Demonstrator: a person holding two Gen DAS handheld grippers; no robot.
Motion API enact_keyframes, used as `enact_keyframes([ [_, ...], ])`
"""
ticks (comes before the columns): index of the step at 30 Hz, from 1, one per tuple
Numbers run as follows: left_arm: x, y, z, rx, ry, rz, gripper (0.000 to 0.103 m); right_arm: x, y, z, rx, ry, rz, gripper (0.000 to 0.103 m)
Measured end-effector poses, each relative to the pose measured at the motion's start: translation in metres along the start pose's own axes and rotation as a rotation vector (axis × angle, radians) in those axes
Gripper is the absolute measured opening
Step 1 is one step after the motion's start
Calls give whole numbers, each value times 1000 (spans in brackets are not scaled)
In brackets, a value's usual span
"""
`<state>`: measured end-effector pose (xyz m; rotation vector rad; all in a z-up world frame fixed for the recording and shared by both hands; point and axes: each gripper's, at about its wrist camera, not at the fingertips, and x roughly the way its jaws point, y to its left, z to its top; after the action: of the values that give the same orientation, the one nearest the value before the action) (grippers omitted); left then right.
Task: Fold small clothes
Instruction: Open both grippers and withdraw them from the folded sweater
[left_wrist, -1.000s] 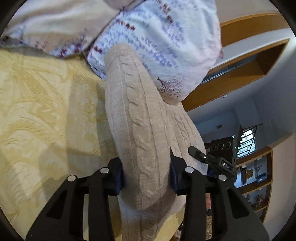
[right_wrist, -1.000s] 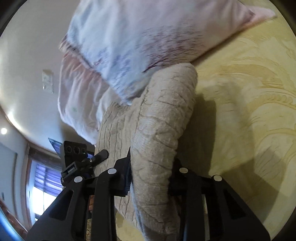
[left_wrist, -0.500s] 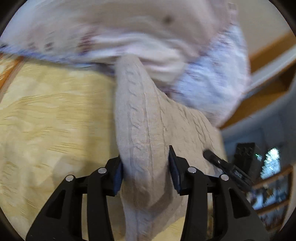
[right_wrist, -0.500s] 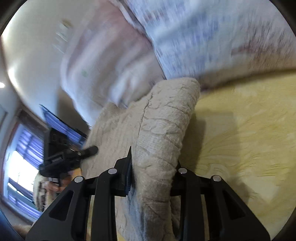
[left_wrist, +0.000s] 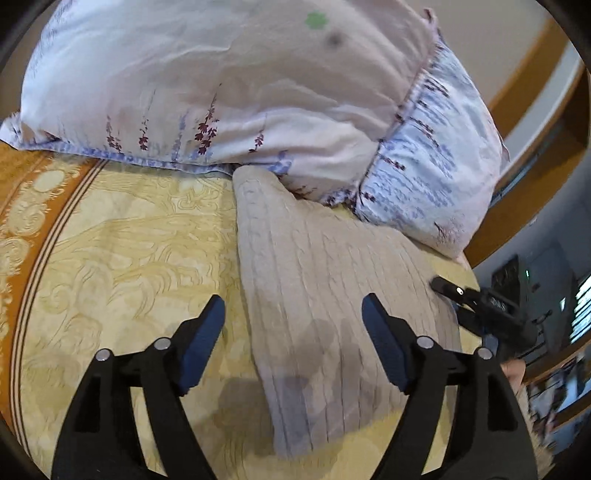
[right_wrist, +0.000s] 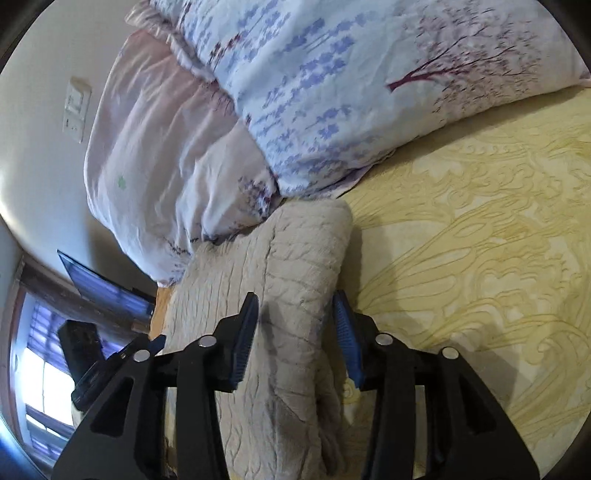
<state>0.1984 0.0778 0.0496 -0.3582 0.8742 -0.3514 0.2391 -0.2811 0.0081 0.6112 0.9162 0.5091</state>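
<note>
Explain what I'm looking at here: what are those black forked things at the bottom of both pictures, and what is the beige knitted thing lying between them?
There is no robot arm. A person holds a two-finger tool in each hand, and a wide-angle camera on each tool looks forward along its fingers, so each picture is that tool's own view.

One picture comes from the left gripper, the other from the right gripper. The black prongs with blue pads are their fingers.

The beige thing is a cable-knit sweater, lying on a yellow patterned bedspread. Its far end touches two floral pillows.

Nothing is held. Both grippers are open: the left one's fingers stand wide apart over the sweater's edge, and the right one's fingers sit on either side of a thick folded edge without squeezing it. The other tool shows at each picture's side.
</note>
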Motion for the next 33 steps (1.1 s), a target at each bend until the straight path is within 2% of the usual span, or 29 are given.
enact_keyframes([
  [2, -7, -3, -10, 14, -14, 16, 78, -2, 13, -1, -79, -46, -62, 10],
  [4, -12, -4, -17, 10, -27, 21, 78, -4, 20, 3, -113, -81, -132, 9],
  [8, -28, -2, -33, 0, -80, 25, 78, 13, 8, 8, -98, -45, -249, 9],
  [11, -36, -5, -43, 18, -109, 60, 84, 13, 3, 6, -83, -43, -251, 9],
  [13, -41, -6, -51, 28, -121, 78, 87, 4, 3, 6, -76, -54, -255, 18],
  [14, -42, -7, -54, 30, -124, 85, 90, -5, 5, 4, -75, -70, -265, 28],
  [15, -44, -7, -58, 30, -127, 95, 91, -11, 8, 2, -79, -88, -277, 34],
  [19, -49, -8, -73, 37, -138, 138, 99, -56, 33, -29, -191, -200, -229, 34],
  [24, -48, -16, -91, 59, -114, 193, 101, -67, 62, -72, -329, -190, -180, 34],
  [28, -40, -26, -103, 89, -80, 219, 101, -49, 73, -90, -387, -136, -220, 34],
  [31, -34, -32, -109, 109, -64, 241, 101, -25, 69, -95, -392, -70, -327, 34],
  [32, -32, -34, -111, 115, -59, 257, 101, -18, 66, -95, -386, -56, -338, 35],
  [33, -30, -36, -112, 120, -54, 269, 101, -18, 66, -95, -389, -74, -337, 35],
])
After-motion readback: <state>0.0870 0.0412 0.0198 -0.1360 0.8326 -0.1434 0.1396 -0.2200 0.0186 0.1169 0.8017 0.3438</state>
